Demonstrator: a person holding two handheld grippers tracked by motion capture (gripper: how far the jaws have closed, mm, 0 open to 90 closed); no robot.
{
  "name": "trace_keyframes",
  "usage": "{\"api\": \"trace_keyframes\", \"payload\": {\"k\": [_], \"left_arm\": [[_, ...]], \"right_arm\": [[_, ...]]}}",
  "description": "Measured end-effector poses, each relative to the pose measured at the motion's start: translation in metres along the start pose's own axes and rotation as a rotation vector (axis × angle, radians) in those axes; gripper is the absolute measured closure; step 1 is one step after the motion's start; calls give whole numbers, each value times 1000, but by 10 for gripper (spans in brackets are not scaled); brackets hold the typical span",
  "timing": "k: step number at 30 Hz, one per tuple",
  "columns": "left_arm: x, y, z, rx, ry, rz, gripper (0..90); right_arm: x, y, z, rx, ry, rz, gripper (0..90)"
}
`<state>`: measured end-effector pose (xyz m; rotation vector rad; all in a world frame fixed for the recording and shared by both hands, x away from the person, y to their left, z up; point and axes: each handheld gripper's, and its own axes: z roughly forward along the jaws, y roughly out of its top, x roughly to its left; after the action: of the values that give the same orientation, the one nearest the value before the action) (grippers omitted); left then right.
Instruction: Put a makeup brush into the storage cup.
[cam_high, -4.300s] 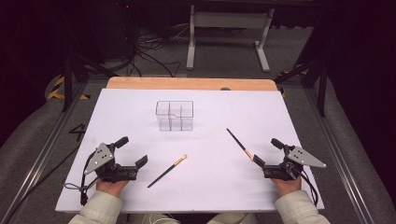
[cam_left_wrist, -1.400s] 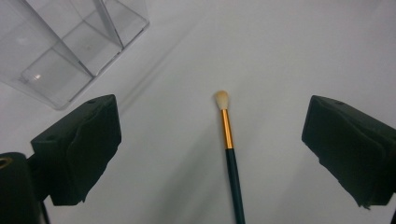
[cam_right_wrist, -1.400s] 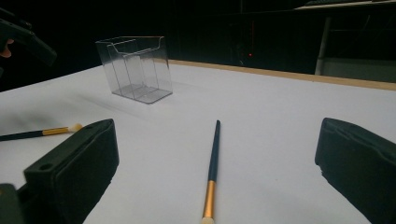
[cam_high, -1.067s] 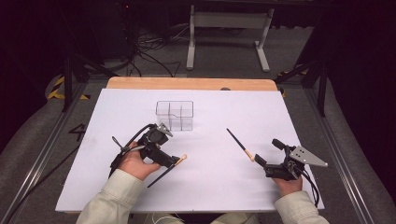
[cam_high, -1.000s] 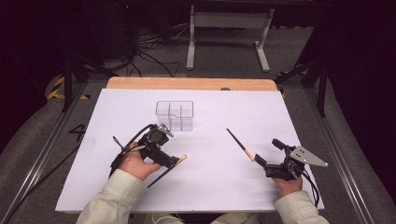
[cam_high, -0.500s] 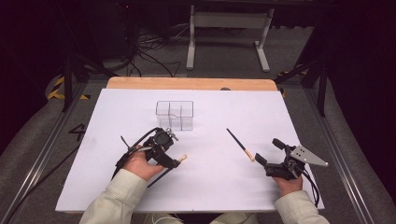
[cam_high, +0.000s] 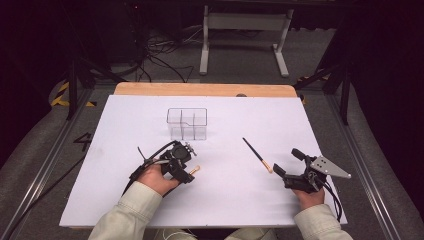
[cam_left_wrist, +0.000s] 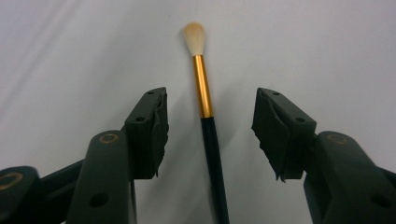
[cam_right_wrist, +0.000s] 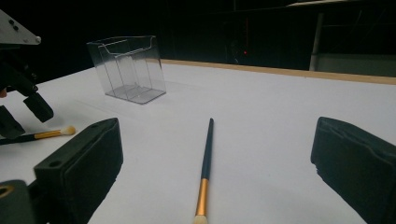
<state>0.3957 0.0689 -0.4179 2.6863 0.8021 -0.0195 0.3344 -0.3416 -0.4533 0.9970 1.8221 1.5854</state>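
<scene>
Two makeup brushes lie on the table, and the clear organizer (cam_high: 187, 123) between them serves as the landmark. The first brush (cam_left_wrist: 206, 119), with a dark handle, gold ferrule and pale bristles, lies flat on the white sheet in front of the organizer and a little to its left. The left gripper (cam_left_wrist: 209, 128) hangs right over it with the handle between its jaws; the jaws have just been closing, yet both pads stand clear of the handle, so nothing is clamped. The second brush (cam_high: 257, 155) lies to the right of the organizer and nearer the person, its bristle end pointing toward the right gripper (cam_high: 288, 163), whose jaws stand wide apart with nothing between them. There is one organizer, upright, with three compartments visible and none holding anything. One white sheet (cam_high: 320, 135) covers a wooden tabletop (cam_high: 150, 89), whose far edge shows beyond the organizer. Grey carpet, loose cables and a pale metal stand (cam_high: 245, 22) lie farther back, in a dark room.
</scene>
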Motion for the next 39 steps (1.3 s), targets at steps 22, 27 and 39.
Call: {"api": "trace_keyframes", "payload": {"k": [22, 27, 39], "left_arm": [[-6, 2, 9, 92, -6, 28, 758], [-8, 3, 10, 104, 10, 26, 791], [-10, 6, 10, 128, 33, 21, 823]], "right_arm": [[-1, 0, 0, 1, 9, 11, 25], [-1, 0, 0, 1, 12, 13, 25], [-1, 0, 0, 1, 14, 16, 27]]}}
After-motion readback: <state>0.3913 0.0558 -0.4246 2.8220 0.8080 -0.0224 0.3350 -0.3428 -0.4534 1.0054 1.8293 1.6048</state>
